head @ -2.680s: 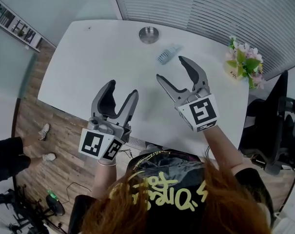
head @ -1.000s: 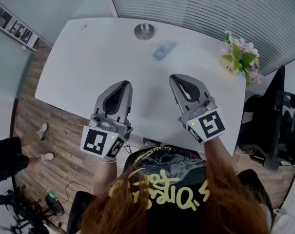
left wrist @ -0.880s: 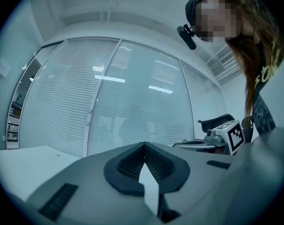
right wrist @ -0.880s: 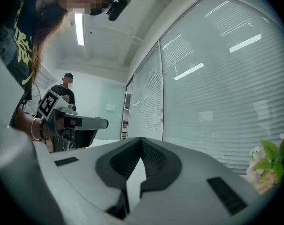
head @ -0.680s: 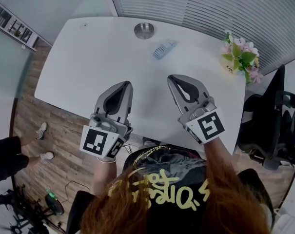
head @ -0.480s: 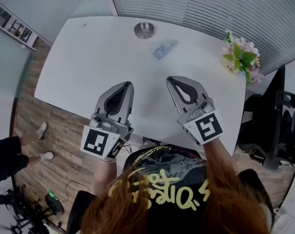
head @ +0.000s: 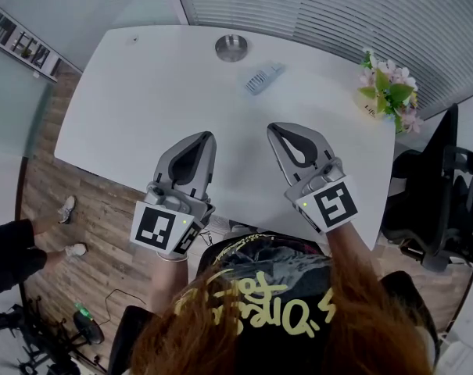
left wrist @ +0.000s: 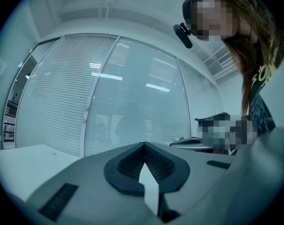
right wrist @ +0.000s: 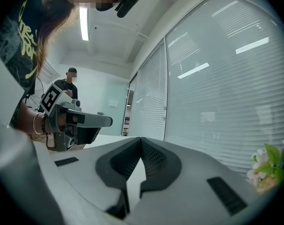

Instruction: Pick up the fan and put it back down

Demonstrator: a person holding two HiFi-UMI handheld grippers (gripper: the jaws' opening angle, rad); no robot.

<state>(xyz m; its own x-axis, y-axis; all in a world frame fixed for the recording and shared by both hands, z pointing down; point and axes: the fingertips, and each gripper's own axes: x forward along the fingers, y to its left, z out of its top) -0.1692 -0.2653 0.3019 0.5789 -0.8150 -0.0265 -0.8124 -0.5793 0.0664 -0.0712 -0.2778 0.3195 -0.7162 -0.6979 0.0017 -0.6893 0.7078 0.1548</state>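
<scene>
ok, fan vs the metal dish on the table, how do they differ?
Shape: the fan is long and narrow; the dish is round. Colour: the fan is pale blue-grey with ribs, the dish silvery metal. Place: the dish sits by the far edge, the fan a little nearer and to its right, lying slantwise. Shared: both rest on the white table, nothing touching them.

head view steeply down over table (head: 142, 92); gripper views level, along jaws

Black top (head: 261, 276) with yellow lettering, reddish hair (head: 361, 326) — grey left gripper (head: 208, 136) and right gripper (head: 273, 129), black-and-white marker cubes (head: 159, 229)
</scene>
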